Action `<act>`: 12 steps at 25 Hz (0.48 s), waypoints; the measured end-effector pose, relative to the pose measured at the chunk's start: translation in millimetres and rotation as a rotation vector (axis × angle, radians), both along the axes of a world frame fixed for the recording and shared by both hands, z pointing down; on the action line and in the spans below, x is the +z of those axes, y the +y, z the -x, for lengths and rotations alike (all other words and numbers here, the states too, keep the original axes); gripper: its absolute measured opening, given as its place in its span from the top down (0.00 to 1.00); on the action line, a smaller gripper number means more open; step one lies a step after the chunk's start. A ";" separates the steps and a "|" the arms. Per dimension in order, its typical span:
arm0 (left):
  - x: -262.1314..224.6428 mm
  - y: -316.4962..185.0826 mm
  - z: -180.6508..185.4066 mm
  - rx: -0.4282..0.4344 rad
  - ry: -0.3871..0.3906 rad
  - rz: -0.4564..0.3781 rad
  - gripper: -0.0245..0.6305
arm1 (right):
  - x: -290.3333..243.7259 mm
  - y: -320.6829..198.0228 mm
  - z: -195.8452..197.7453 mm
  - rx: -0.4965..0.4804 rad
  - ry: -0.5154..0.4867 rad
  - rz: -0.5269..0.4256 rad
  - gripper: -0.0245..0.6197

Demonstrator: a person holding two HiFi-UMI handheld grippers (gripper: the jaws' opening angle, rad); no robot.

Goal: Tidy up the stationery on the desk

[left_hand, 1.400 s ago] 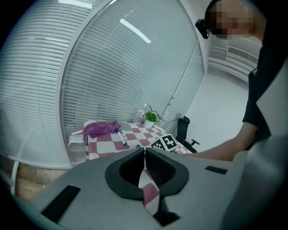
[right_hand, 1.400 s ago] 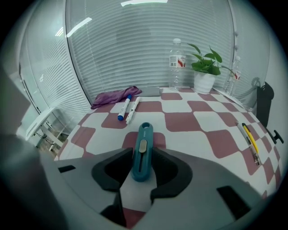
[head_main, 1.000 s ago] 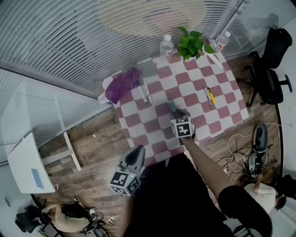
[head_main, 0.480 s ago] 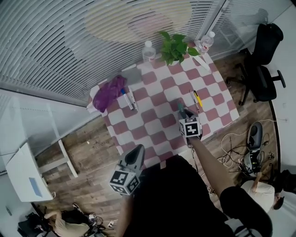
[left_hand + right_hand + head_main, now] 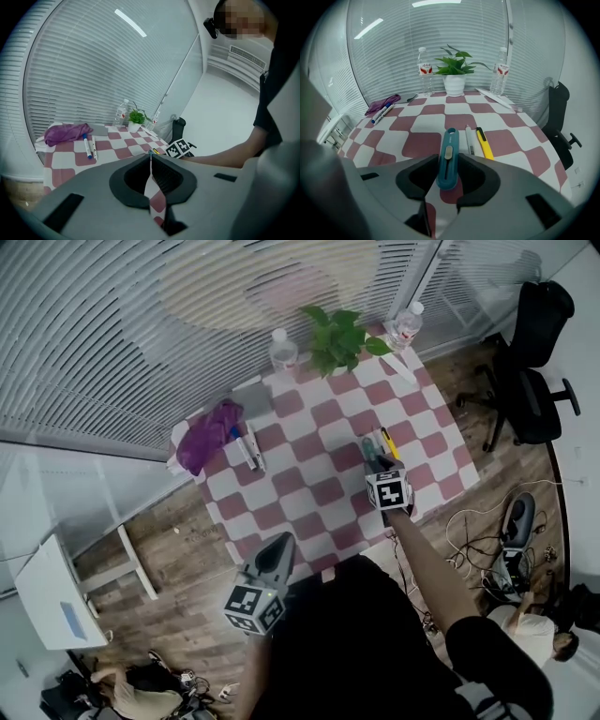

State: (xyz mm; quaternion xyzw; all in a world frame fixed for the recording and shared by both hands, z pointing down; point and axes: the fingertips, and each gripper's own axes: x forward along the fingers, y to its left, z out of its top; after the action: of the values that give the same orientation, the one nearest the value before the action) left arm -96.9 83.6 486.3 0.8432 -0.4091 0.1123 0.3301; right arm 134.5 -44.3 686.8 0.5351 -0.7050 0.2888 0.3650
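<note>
Red-and-white checked cloth is covering the desk that is standing before slatted blinds. I am pinching a teal utility knife between the jaws of the right gripper. The jaws are standing fairly wide, with a pad pressing each flank of the knife's body. Its slider is facing up and its looped end is pointing away from the camera, over the cloth. Whether the knife is touching the cloth I cannot tell. Just to its right, a white pen and a yellow utility knife are lying side by side, roughly parallel to it.

I am holding the left gripper off the desk's near edge, its jaws pressed together with nothing between them.

At the far left corner, a blue marker and a white marker are lying beside a crumpled purple cloth. A potted plant is sitting at the far edge between two water bottles.
</note>
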 end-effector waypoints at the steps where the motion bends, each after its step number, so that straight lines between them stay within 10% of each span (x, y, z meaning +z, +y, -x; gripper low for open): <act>1: -0.1 -1.6 -2.9 -0.003 -0.001 0.001 0.91 | 1.8 -0.6 -0.3 -0.006 -0.006 0.003 0.73; 12: -1.2 -8.4 -22.7 -0.022 -0.019 0.008 0.91 | 7.2 -9.8 -7.4 -0.041 0.001 0.001 0.72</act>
State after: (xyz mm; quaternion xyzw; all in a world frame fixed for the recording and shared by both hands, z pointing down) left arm -74.2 75.2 485.1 0.8363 -0.4208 0.1184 0.3309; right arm 141.9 -54.2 694.1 0.5203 -0.7156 0.2813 0.3716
